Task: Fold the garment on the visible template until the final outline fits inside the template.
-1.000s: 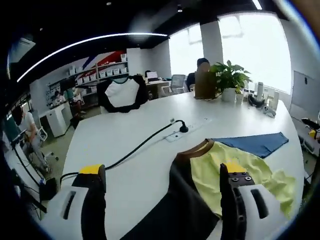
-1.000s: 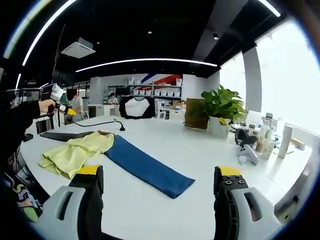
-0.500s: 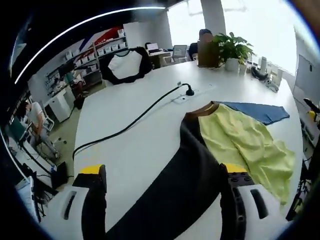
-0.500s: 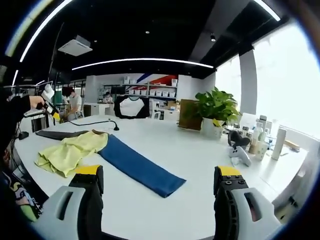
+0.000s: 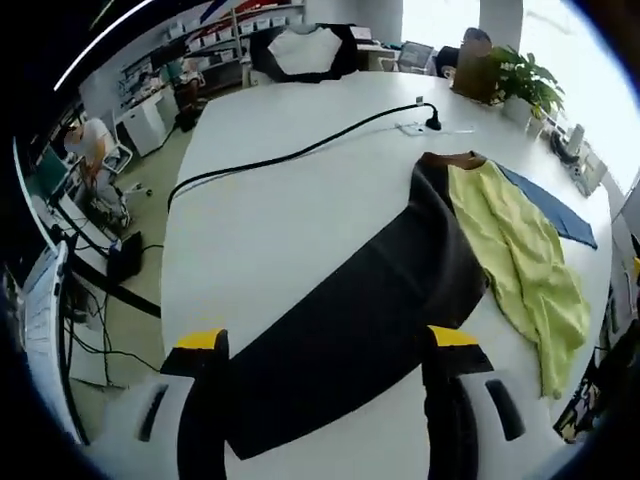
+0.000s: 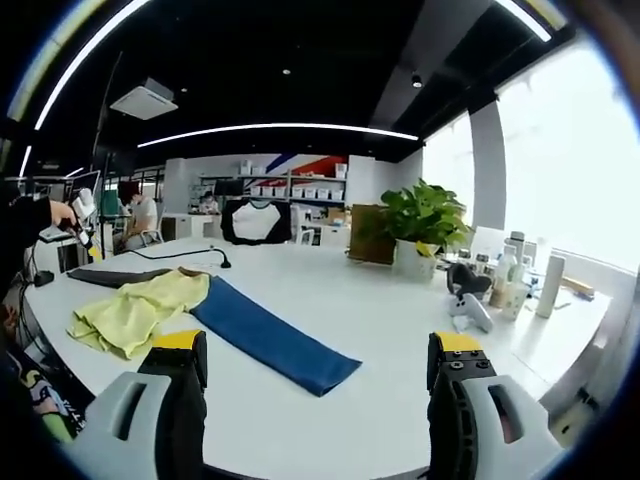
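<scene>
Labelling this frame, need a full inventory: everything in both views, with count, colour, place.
garment: 1, black, yellow and blue with brown collar, spread flat on the table
yellow part: 1, rumpled, middle of garment
blue sleeve: 1, stretched out flat
table: 1, white, large
cable: 1, black, across the table to a plug
black and white shirt: 1, upright at far table edge
potted plant: 1, green, far side
bottles: several, pale, right edge
person: 1, background
left hand-held gripper: open, over black sleeve
right hand-held gripper: open, above table
</scene>
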Demonstrator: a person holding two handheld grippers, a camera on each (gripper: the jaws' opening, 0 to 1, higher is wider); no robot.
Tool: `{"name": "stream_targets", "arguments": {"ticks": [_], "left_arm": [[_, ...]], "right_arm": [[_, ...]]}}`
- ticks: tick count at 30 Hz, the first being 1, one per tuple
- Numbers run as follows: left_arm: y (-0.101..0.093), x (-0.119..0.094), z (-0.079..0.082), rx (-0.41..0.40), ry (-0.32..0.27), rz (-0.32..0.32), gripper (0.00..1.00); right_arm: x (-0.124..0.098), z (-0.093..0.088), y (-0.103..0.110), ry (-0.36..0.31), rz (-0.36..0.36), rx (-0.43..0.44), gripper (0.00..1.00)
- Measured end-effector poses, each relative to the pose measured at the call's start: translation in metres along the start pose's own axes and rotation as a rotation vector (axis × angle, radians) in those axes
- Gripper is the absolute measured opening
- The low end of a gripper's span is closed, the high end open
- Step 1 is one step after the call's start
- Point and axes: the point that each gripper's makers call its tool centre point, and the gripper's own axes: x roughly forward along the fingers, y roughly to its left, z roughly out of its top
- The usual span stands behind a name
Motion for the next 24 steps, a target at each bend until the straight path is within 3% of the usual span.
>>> {"name": "stream_targets", "arguments": {"ticks": [4,6,9,14,24], "left_arm": [[0.011,0.001,-0.021,-0.075,0.055,0.008,0.79],[0.023,0.0,-0.04,-0.11,0.134,0.041,0.77],[0.037,-0.002,-0.051,-0.116,0.167,0.091,0.75],[0.039,0.004,-0.059,-0.181,0.161,0.061,0.68],[0.032,0.012,-0.066,-0.215,0.171,0.036,0.59]], "right_arm": [[-0.002,0.0,-0.001,0.0,-0.005,0.003,0.94],[-0.004,0.004,-0.001,-0.015,-0.014,0.007,0.94],[-0.004,0.003,-0.001,-0.013,-0.013,0.003,0.94],[-0.004,0.001,-0.003,-0.011,-0.015,0.007,0.94],[-0.003,0.001,-0.002,-0.007,-0.014,0.008,0.94]]}}
